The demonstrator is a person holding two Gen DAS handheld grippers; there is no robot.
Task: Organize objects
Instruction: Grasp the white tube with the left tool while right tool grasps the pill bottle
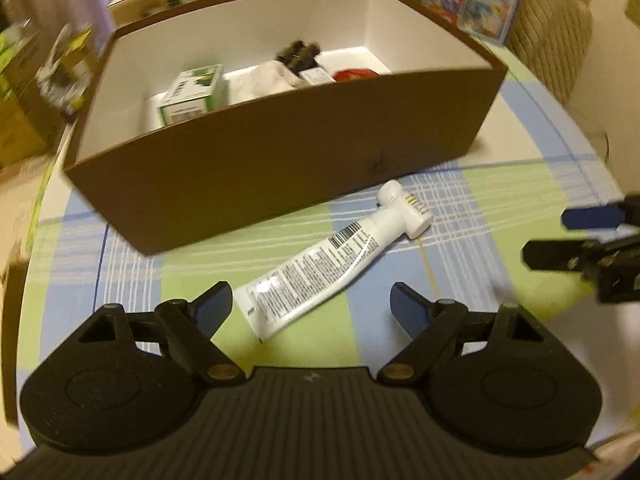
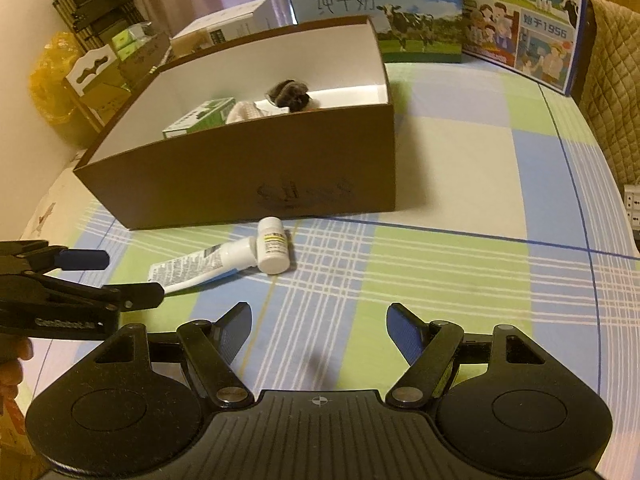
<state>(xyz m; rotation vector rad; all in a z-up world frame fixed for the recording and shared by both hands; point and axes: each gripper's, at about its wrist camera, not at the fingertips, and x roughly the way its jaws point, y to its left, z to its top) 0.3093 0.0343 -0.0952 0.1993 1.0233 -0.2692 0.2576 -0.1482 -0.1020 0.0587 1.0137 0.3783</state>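
Note:
A white tube (image 1: 316, 276) with small print lies on the checked tablecloth in front of a brown box (image 1: 280, 168). Its cap touches a small white pill bottle (image 1: 404, 208) lying on its side. My left gripper (image 1: 312, 300) is open just above the cloth, and the tube's crimped end sits between its fingers without being pressed. In the right wrist view the tube (image 2: 204, 264) and bottle (image 2: 272, 246) lie ahead and left of my open, empty right gripper (image 2: 319, 312). The left gripper (image 2: 134, 277) reaches in from the left at the tube's end.
The box (image 2: 240, 184) holds a green-white carton (image 1: 192, 92), a pale bundle, a dark item (image 2: 290, 92) and something red (image 1: 354, 75). Milk cartons (image 2: 372, 0) stand behind it. A quilted chair back (image 2: 612, 92) is at the right; stacked boxes (image 2: 108, 64) are at the left. My right gripper (image 1: 544, 238) shows at the right edge.

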